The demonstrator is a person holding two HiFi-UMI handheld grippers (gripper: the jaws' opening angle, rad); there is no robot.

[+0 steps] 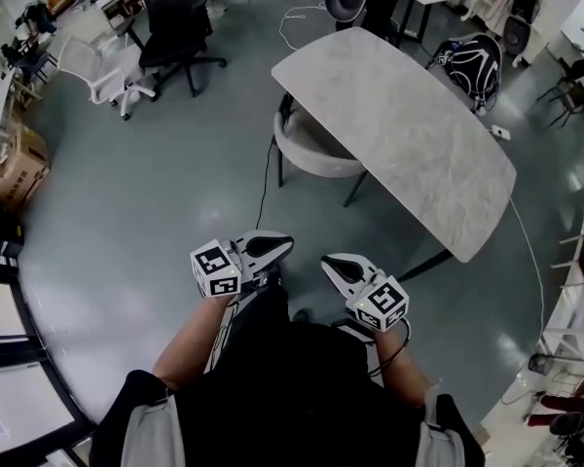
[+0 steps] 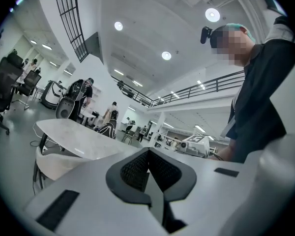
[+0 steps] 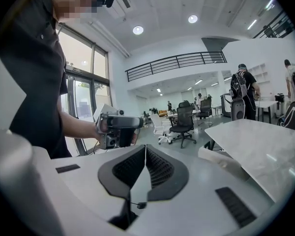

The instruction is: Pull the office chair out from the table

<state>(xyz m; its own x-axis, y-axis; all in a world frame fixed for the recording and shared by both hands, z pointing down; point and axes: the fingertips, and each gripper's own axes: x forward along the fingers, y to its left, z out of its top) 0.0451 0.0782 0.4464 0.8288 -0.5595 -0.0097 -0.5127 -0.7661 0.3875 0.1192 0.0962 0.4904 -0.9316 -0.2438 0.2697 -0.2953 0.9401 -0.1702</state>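
Note:
A pale shell chair (image 1: 310,150) is tucked under the left edge of the grey marble-look table (image 1: 399,134), and only its curved back and dark legs show. Both grippers hang close to my body, well short of the chair, with their tips turned towards each other. The left gripper (image 1: 284,243) is shut with nothing in it, and so is the right gripper (image 1: 328,261). In the left gripper view the shut left gripper (image 2: 148,154) is in front, with the chair (image 2: 54,161) and table (image 2: 73,134) at left. In the right gripper view the right gripper (image 3: 146,149) is in front, with the chair (image 3: 221,161) and table (image 3: 260,146) at right.
A black office chair (image 1: 175,27) and a white chair (image 1: 97,71) stand at the far left. Cardboard boxes (image 1: 15,168) sit by the left wall. A cable (image 1: 266,178) trails over the floor near the chair. People stand among desks in the background (image 3: 243,95).

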